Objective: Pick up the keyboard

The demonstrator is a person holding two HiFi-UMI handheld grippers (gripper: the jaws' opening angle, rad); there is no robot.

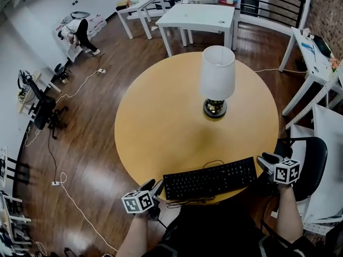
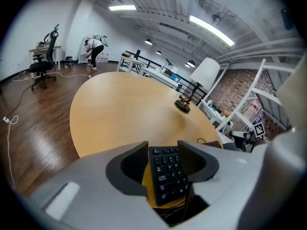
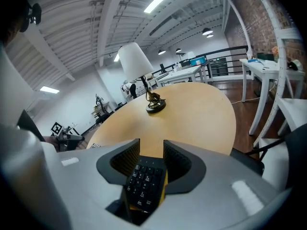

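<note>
A black keyboard [image 1: 210, 178] lies along the near edge of the round wooden table [image 1: 161, 122]. My left gripper [image 1: 157, 188] sits at the keyboard's left end, just off the table edge. In the left gripper view that gripper [image 2: 163, 150] is open, with the keyboard's [image 2: 168, 174] end between the jaws and a strip of table showing beside it. My right gripper [image 1: 266, 159] is at the keyboard's right end. The right gripper view shows it [image 3: 151, 150] open too, the keyboard's [image 3: 143, 178] number-pad end lying between the jaws, which do not press on it.
A lamp [image 1: 217, 79] with a white shade stands past the table's middle. The keyboard's cable [image 1: 211, 163] loops behind it. A black chair [image 1: 310, 165] is close on the right. White tables [image 1: 201, 17] stand at the back, and a person [image 1: 80, 33] bends far left.
</note>
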